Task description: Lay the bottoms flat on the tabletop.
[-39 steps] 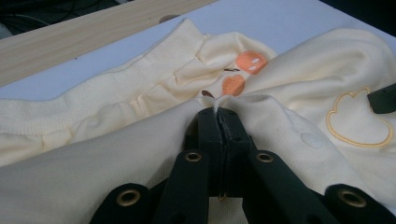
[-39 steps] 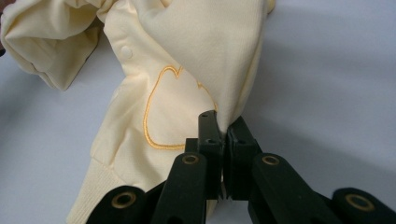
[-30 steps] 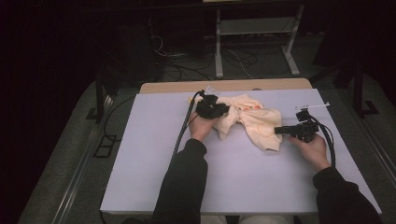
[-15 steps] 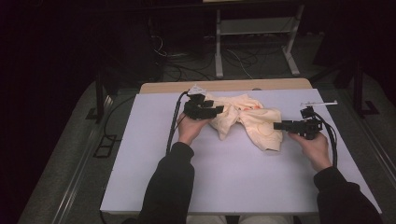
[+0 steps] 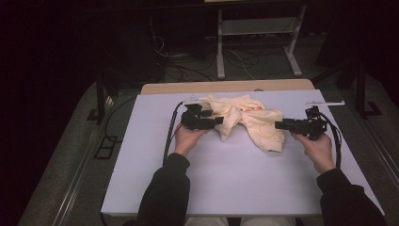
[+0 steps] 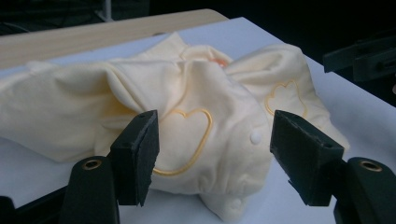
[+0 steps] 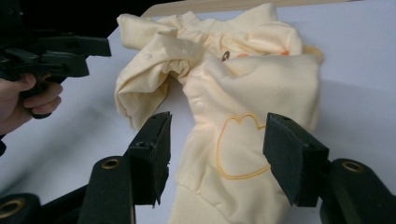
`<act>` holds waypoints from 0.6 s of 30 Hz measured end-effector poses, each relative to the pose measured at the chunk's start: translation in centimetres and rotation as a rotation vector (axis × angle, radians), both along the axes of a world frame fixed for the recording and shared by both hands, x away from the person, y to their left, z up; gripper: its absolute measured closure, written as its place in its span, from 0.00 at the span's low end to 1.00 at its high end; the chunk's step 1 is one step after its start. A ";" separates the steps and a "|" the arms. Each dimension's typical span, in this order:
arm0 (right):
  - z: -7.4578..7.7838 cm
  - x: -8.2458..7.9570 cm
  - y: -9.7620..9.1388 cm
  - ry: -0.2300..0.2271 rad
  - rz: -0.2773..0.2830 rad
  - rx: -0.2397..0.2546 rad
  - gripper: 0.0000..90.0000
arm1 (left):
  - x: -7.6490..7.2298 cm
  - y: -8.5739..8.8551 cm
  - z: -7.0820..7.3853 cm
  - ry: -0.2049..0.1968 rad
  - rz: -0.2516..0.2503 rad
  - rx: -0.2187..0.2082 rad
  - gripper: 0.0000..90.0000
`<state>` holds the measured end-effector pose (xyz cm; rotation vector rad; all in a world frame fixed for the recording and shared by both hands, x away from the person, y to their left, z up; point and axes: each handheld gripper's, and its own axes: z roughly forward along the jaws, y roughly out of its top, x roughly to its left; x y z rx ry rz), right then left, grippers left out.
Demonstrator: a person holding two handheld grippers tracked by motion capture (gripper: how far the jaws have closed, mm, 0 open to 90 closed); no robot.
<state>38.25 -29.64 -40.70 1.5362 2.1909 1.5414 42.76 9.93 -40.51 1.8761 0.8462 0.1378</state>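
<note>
The left gripper (image 5: 217, 120) stands partly open, jaws having just been opening, with nothing pinched; one leg of the pale yellow baby garment (image 6: 196, 135) lies just beyond its pads. The right gripper (image 5: 278, 125) is likewise part open after widening, bare of cloth, the other leg (image 7: 243, 154) lying loose past it. The garment sits crumpled mid-way across the far half of the white table (image 5: 235, 174). To spread it well, I'd say each gripper should take a leg hem low, near the edge, and draw outward evenly.
</note>
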 end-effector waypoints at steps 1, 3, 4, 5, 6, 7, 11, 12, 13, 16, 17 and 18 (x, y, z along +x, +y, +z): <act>0.1 0.0 0.2 -0.003 0.006 -0.004 0.46 | -0.1 0.0 -0.2 0.000 -0.003 -0.001 0.36; 0.2 -0.2 0.7 -0.008 0.022 -0.003 0.46 | -0.3 -0.1 -0.6 0.005 -0.014 -0.003 0.36; 0.2 -0.2 0.8 -0.008 0.029 -0.005 0.46 | -0.5 -0.1 -0.8 0.006 -0.022 -0.004 0.36; 0.2 -0.3 1.1 -0.009 0.038 -0.010 0.46 | -0.6 -0.2 -1.0 0.009 -0.028 -0.005 0.37; 0.2 -0.3 1.3 -0.007 0.048 -0.012 0.46 | -0.7 -0.2 -1.2 0.012 -0.032 -0.007 0.37; 0.2 -0.4 1.5 -0.003 0.056 -0.015 0.46 | -0.8 -0.2 -1.3 0.013 -0.036 -0.008 0.37; 0.0 -0.5 2.8 0.012 0.102 -0.038 0.46 | -1.2 -0.4 -2.1 0.021 -0.056 -0.006 0.40; -0.1 -0.6 3.3 0.016 0.117 -0.046 0.46 | -1.2 -0.5 -2.3 0.021 -0.059 -0.004 0.41; -0.1 -0.6 3.6 0.019 0.129 -0.050 0.46 | -1.3 -0.6 -2.5 0.023 -0.065 0.002 0.43; -0.7 -0.7 5.0 0.052 0.184 -0.082 0.47 | -1.2 -1.1 -2.9 0.031 -0.092 0.016 0.46; -0.9 -0.7 5.5 0.060 0.199 -0.100 0.48 | -1.2 -1.3 -3.0 0.029 -0.096 0.017 0.47; -1.1 -0.7 6.1 0.071 0.215 -0.126 0.48 | -1.2 -1.4 -3.1 0.026 -0.098 0.012 0.48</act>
